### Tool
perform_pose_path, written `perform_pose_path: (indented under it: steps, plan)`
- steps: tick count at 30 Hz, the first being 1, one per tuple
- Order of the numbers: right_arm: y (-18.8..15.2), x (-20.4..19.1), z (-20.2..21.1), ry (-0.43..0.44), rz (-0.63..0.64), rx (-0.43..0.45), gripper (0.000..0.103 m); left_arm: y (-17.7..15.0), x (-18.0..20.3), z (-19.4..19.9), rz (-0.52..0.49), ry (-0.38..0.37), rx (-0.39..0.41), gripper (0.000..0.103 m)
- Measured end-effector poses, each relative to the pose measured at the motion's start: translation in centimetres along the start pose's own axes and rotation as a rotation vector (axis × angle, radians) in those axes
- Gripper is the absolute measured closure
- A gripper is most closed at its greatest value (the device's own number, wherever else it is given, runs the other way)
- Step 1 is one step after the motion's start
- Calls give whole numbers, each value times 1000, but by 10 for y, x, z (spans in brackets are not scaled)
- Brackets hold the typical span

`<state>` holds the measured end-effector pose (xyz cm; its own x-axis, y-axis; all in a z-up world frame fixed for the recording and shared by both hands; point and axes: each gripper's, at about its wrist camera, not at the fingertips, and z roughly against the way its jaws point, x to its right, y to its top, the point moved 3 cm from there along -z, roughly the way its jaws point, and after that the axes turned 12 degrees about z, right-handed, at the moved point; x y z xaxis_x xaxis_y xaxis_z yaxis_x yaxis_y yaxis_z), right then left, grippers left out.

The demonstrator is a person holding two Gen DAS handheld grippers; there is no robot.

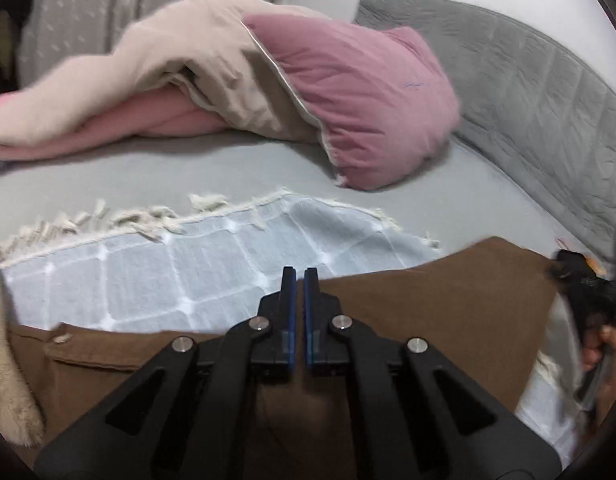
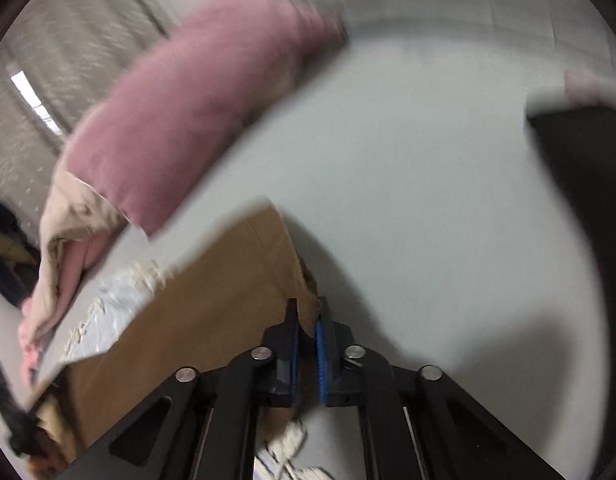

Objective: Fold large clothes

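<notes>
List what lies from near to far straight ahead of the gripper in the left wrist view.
left gripper → brown garment → pale blue checked blanket → grey bedsheet → pink pillow.

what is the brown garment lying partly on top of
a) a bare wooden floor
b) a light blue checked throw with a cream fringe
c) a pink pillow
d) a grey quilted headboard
b: in the left wrist view the brown garment overlaps the near edge of the light blue checked throw, whose cream fringe runs along its far side; the pink pillow lies apart, further back on the bed.
</notes>
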<state>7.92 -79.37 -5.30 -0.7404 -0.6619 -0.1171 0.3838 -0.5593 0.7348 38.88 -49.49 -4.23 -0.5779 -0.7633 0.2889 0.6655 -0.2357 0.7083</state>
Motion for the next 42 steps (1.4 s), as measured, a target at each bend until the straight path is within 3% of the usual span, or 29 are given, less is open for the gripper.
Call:
perform_pose_path:
  steps: [2,4,5,6,8,10,12,14,15,17,19,20,22,24,27,30,34,39,42]
  plan:
    - [8,-7,-18,-155,110,-28,99,-21,-2,-43,-57,148,-117,98]
    - [5,-4,-43,-211,137,-127,100,-25,-2,-52,-71,213,-142,93]
    - [4,3,-47,-211,96,-142,100,-20,-3,-42,-50,202,-105,93]
    - [3,10,-43,-197,52,-131,98,-13,-4,-25,-10,160,-58,85]
    - [4,14,-27,-132,1,-87,93,-8,-6,-6,17,107,-52,70]
    - [3,7,-5,-100,42,-59,83,-10,0,16,18,48,-60,64]
    - [-1,-20,15,-42,107,-34,65,-27,14,31,1,-34,-121,62]
    - [-6,-62,28,69,193,-20,52,-44,22,37,-17,-95,-169,57]
    - [-14,-92,34,147,271,-15,47,-59,30,39,-30,-140,-206,52]
    - [-29,-128,33,192,373,-30,45,-96,44,38,-58,-199,-281,47]
    - [-45,-135,15,156,402,-100,45,-120,54,37,-87,-206,-293,43]
    - [-51,-128,3,136,380,-147,45,-131,62,40,-133,-184,-255,42]
    - [-60,-91,-19,90,295,-207,46,-130,67,45,-147,-186,-253,40]
    - [-55,-60,-8,-17,243,-201,47,-126,69,56,-105,-224,-277,39]
    - [-51,-51,19,-107,239,-247,45,-125,64,84,-53,-242,-307,37]
    - [-43,-66,70,-29,269,-194,44,-121,44,123,1,-206,-289,22]
    - [-41,-101,148,57,301,-118,34,-113,-1,170,84,-133,-276,21]
    - [-44,-152,225,163,355,-74,24,-108,-84,253,183,81,-203,10]
    - [-56,-189,250,201,375,-77,21,-110,-137,302,250,205,-177,9]
